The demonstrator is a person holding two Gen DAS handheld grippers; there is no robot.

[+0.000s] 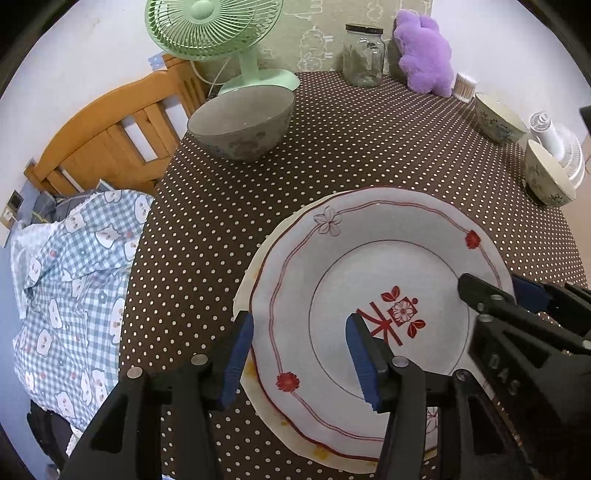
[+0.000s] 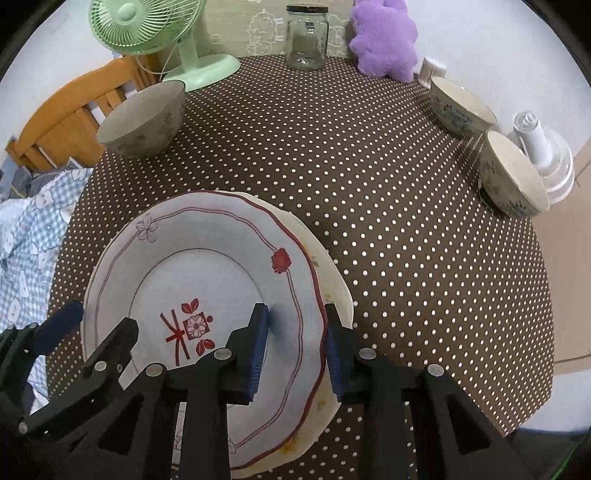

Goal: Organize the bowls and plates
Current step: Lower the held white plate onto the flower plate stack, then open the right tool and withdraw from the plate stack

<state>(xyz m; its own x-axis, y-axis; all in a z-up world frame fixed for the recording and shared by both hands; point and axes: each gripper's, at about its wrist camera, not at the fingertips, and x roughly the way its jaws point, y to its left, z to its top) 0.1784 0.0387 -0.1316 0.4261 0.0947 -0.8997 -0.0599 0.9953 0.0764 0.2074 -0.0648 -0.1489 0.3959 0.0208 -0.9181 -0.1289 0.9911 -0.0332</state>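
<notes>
A white plate with red flower pattern (image 1: 369, 258) (image 2: 207, 266) lies on top of a cream plate (image 1: 258, 254) (image 2: 332, 280) on the dotted brown tablecloth. My left gripper (image 1: 301, 358) straddles the plates' left rim, one blue pad outside and one over the plate's well, with a wide gap. My right gripper (image 2: 295, 354) straddles the right rim, pads close to it but not clearly pressing. A grey bowl (image 1: 240, 122) (image 2: 142, 122) stands at the far left. Two patterned bowls (image 2: 461, 107) (image 2: 513, 177) stand at the right edge.
At the back of the table stand a green fan (image 1: 221, 33), a glass jar (image 1: 364, 55), a purple plush toy (image 1: 424, 55) and a toothpick holder (image 1: 464, 86). A small white fan (image 2: 543, 158) sits behind the right bowls. A wooden chair (image 1: 110, 140) with checked cloth (image 1: 74, 277) is left.
</notes>
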